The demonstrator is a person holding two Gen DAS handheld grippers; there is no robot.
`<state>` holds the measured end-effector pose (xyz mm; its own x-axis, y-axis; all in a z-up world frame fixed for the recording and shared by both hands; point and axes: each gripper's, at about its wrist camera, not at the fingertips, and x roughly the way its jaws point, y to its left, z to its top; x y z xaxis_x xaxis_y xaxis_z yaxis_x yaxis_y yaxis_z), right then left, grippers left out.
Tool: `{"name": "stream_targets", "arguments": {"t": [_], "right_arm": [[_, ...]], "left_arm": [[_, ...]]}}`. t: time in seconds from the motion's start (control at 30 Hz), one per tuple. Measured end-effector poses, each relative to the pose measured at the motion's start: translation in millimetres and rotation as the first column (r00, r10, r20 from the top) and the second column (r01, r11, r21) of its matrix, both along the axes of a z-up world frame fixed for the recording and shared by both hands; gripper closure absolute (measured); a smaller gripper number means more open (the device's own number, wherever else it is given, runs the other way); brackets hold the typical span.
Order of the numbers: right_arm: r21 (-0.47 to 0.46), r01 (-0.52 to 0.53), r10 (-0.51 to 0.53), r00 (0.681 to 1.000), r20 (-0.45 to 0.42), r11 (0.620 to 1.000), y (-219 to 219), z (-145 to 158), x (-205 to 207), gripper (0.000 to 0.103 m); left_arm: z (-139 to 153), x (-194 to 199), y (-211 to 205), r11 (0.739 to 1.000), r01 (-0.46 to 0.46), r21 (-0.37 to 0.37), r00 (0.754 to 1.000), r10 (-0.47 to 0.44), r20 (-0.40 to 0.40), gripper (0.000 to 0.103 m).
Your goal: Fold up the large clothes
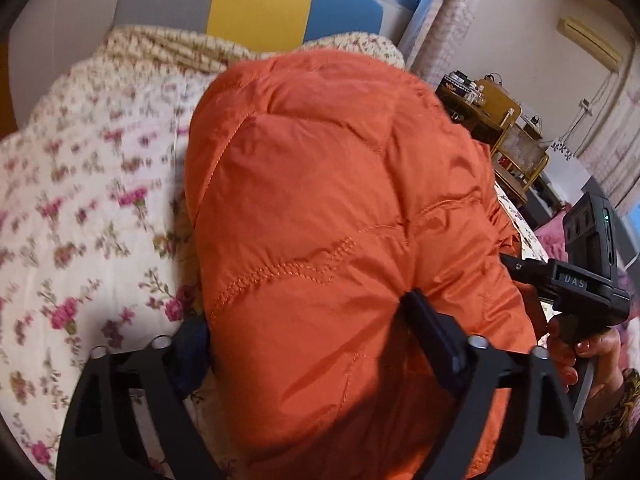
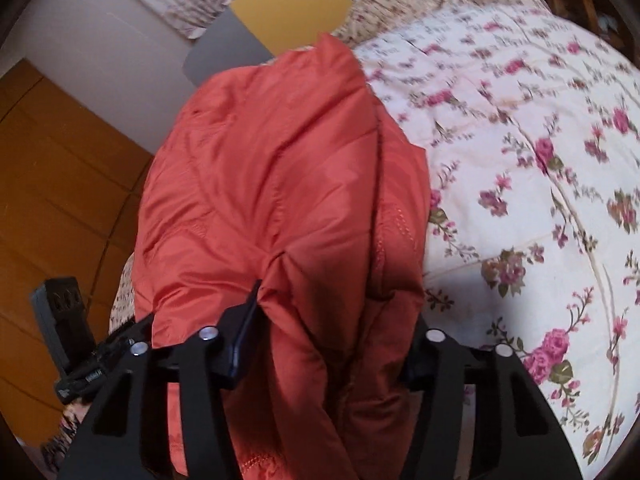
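Entry: one orange padded jacket (image 1: 320, 200), lying bunched on the floral quilt (image 1: 80, 200) of the bed, its far end reaching toward the yellow headboard panel (image 1: 260, 0).

Progress: you had the jacket gathered into a thick, rounded mound, not a flat rectangle. It looked partly doubled over on itself, though the close fisheye view hid its outline, so the number of folds made could not be told. Judged from that, squaring, flattening and the final fold were left to do.

Left gripper (image 1: 316, 344): at the near edge of the jacket, on the side away from the headboard panel. Its jaws stood wide with the padded bulk filling the gap; the right-hand pad pressed into the fabric, the left-hand one was half hidden beside it, so you appeared to be pinching a fat fold.

Right gripper (image 2: 328, 320): also at the near edge. Its jaws were drawn in on a gathered fold, the fabric puckering at the left-hand pad.

Count:
- jackets: one
- grippers: two, each seen also from the other's camera
- hand (image 1: 576, 352) visible: one, on the right gripper's handle
- quilts: one
- headboard panels: grey, yellow, blue; three
- cluttered shelf unit (image 1: 504, 128): one, beyond the jacket's right side
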<state>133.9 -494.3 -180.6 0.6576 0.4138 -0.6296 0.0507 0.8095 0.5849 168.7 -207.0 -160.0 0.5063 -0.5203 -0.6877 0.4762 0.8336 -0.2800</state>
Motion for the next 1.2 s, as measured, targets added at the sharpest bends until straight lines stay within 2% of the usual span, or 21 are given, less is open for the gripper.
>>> {"name": "stream_targets", "arguments": {"t": [0.07,0.13,0.33,0.5,0.67,0.83,0.97,1.03,1.1,1.2], "right_arm": [[0.032,0.002,-0.003,1.0,0.027,0.999,-1.0,0.5,-4.6,0.061],[0.04,0.013,-0.016,0.997,0.072,0.999,-0.3,4.9,-11.8,0.064],[0.04,0.006,-0.013,0.983,0.182,0.999,13.4,23.0,-28.8,0.066],[0.037,-0.026,0.016,0.971,0.239,0.999,37.8,37.7,-27.6,0.067],[0.026,-0.081,0.071,0.96,0.27,0.996,82.2,44.2,-1.0,0.067],[-0.011,-0.185,0.181,0.945,0.273,0.983,153.2,48.8,39.3,0.067],[-0.043,-0.267,0.269,0.929,0.256,0.963,218.4,46.9,71.2,0.067],[-0.084,-0.308,0.32,0.916,0.241,0.948,257.7,43.3,88.7,0.067],[-0.139,-0.327,0.352,0.908,0.227,0.935,288.7,38.1,100.1,0.066],[-0.241,-0.292,0.344,0.914,0.215,0.926,320.9,30.1,105.9,0.05]], "left_arm": [[5.2,-5.4,-0.9,1.0,-0.006,0.009,0.999,0.005,0.039,0.029],[13.2,-12.4,-0.4,1.0,-0.008,0.015,0.996,0.007,0.088,0.034],[41.4,-32.5,-1.0,1.0,0.003,0.013,0.972,-0.006,0.234,0.043],[61.4,-50.9,11.4,1.0,-0.005,0.008,0.932,0.001,0.362,0.044],[70.0,-50.3,51.4,0.997,-0.069,0.019,0.904,0.054,0.424,0.044],[71.2,-37.4,116.2,0.983,-0.184,-0.004,0.891,0.168,0.421,0.044],[64.9,-30.4,170.8,0.957,-0.288,-0.019,0.872,0.271,0.407,0.044],[56.3,-25.7,202.7,0.936,-0.351,-0.027,0.859,0.333,0.388,0.044],[41.5,-19.1,231.6,0.914,-0.405,-0.032,0.853,0.39,0.346,0.043],[5.9,-7.5,274.5,0.88,-0.467,-0.09,0.86,0.475,0.188,0.034]]}}
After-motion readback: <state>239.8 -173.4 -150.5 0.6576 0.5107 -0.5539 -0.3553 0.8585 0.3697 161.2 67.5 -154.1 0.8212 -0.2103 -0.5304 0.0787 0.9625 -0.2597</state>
